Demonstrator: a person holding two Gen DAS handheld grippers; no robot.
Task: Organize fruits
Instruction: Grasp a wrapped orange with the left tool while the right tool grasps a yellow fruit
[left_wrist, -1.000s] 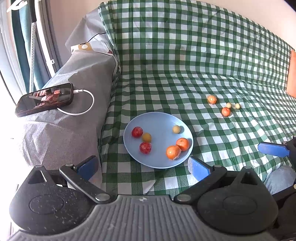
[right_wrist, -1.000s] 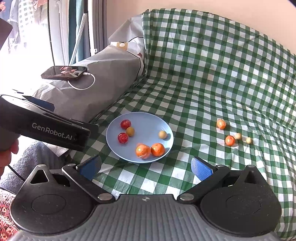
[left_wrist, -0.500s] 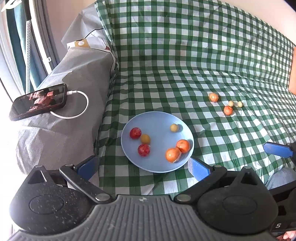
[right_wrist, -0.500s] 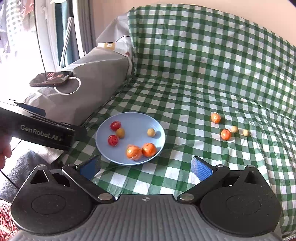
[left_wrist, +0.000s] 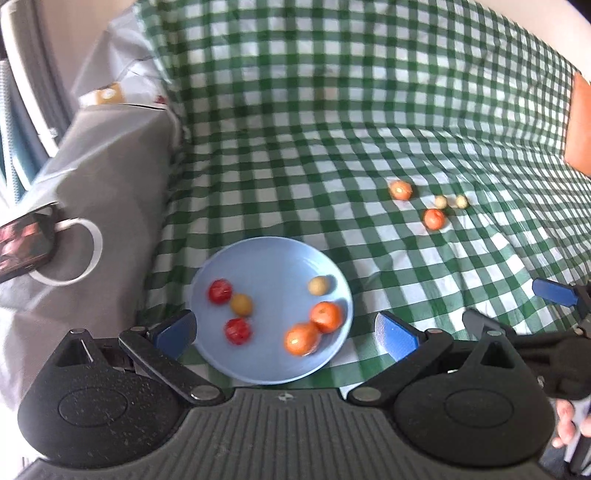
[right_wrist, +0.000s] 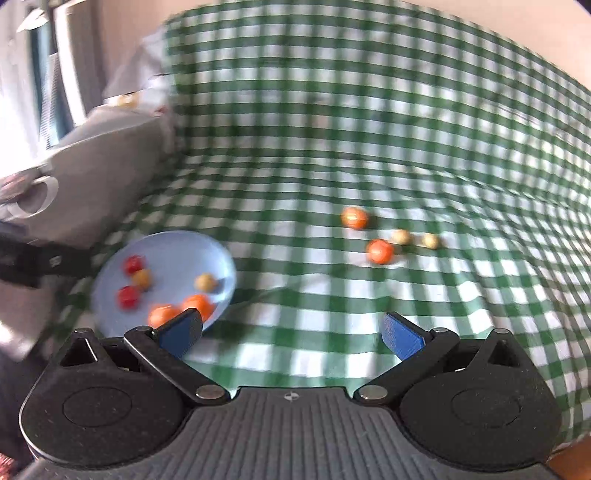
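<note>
A light blue plate (left_wrist: 273, 258) (right_wrist: 173, 247) lies on the green checked cloth and holds two red fruits, two oranges (left_wrist: 325, 316) and two small yellow ones. Further right on the cloth lie two loose oranges (left_wrist: 400, 190) (right_wrist: 380, 251) and two small pale fruits (left_wrist: 450, 201) (right_wrist: 415, 238). My left gripper (left_wrist: 284, 332) hangs open just above the plate's near rim, nothing between its blue pads. My right gripper (right_wrist: 291, 332) is open too, empty, right of the plate and short of the loose fruits. Its blue fingertips (left_wrist: 554, 291) show at the right edge of the left wrist view.
A grey-covered armrest (left_wrist: 110, 177) rises left of the plate, with a phone (left_wrist: 22, 240) and its white cable on top. The checked cloth climbs a backrest (left_wrist: 332, 74) behind. An orange cushion (left_wrist: 580, 125) sits at the far right.
Both grippers have moved forward and rightward. The right one has swung toward the loose fruits, leaving the plate at its left. Both stay open and empty.
</note>
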